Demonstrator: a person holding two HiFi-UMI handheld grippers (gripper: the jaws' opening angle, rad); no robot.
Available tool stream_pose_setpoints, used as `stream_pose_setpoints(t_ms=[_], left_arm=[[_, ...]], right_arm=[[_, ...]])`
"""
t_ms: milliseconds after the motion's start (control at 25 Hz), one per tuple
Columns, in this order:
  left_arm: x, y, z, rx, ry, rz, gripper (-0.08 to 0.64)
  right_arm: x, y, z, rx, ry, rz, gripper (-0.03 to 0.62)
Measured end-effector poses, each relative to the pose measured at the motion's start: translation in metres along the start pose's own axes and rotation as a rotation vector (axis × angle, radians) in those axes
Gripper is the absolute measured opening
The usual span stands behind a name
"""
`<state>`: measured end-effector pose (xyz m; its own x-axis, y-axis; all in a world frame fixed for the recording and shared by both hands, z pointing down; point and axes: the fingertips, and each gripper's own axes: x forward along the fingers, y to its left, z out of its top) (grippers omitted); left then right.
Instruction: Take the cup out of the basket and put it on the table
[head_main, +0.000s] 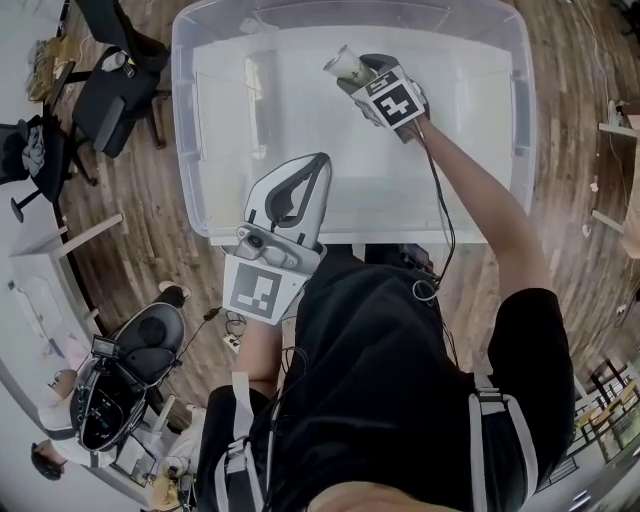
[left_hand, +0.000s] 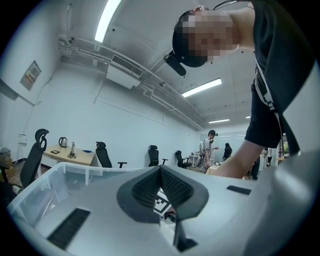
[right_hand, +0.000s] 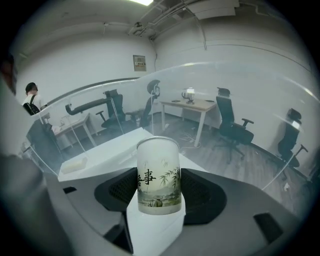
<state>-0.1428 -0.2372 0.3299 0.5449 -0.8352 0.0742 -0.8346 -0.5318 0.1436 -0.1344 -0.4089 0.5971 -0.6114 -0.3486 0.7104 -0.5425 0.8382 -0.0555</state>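
Clear plastic basket (head_main: 190, 120) was the reference. In the head view the cup (head_main: 348, 64) sat inside the basket's outline, towards its far wall and pointing at it, tipped on its side. The right gripper (head_main: 356, 74) was clamped on it, with its marker cube (head_main: 393, 102) just behind. From that view alone I couldn't tell whether the cup was clear of the basket's bottom.

The right gripper view added what the head view lacked: the cup (right_hand: 158, 175) was a white cylinder with a bamboo print and dark characters. It was pinched at its lower half between the dark ribbed pads (right_hand: 202, 192) of the right gripper (right_hand: 159, 192). The basket's curved wall (right_hand: 240, 75) wrapped round the view. A white desk (right_hand: 100, 155) showed through it, below the basket.

The left gripper (head_main: 322, 165) was at the basket's near wall with its tips over the rim, and its jaws looked pressed together. The left gripper view confirmed it: the left gripper (left_hand: 161, 172) had its pad tips touching with nothing between them. The basket rim (left_hand: 50, 172) lay to the left. The other gripper's marker cube (left_hand: 162, 206) was visible through the gap under the tips.

Wood floor (head_main: 130, 220) surrounded the basket in the head view only.
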Motion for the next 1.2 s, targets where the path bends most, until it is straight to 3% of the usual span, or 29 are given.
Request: stream_pose_setpoints(t_ms=[440,720,1200], left_arm=[[-0.010,-0.028,0.016,0.011,-0.053,-0.023,0.017],[-0.019,-0.048,0.017,0.029,-0.047,-0.042,0.017],[-0.031,-0.061,0.019,0.034,-0.035,-0.046,0.017]], right_arm=[[-0.120,0.025,0.062,0.007,-0.251,-0.010,0.268],[-0.181,0.049,0.074,-0.019,-0.343,-0.024,0.268],[-0.284,0.084,0.086,0.020,-0.554,-0.033,0.268]])
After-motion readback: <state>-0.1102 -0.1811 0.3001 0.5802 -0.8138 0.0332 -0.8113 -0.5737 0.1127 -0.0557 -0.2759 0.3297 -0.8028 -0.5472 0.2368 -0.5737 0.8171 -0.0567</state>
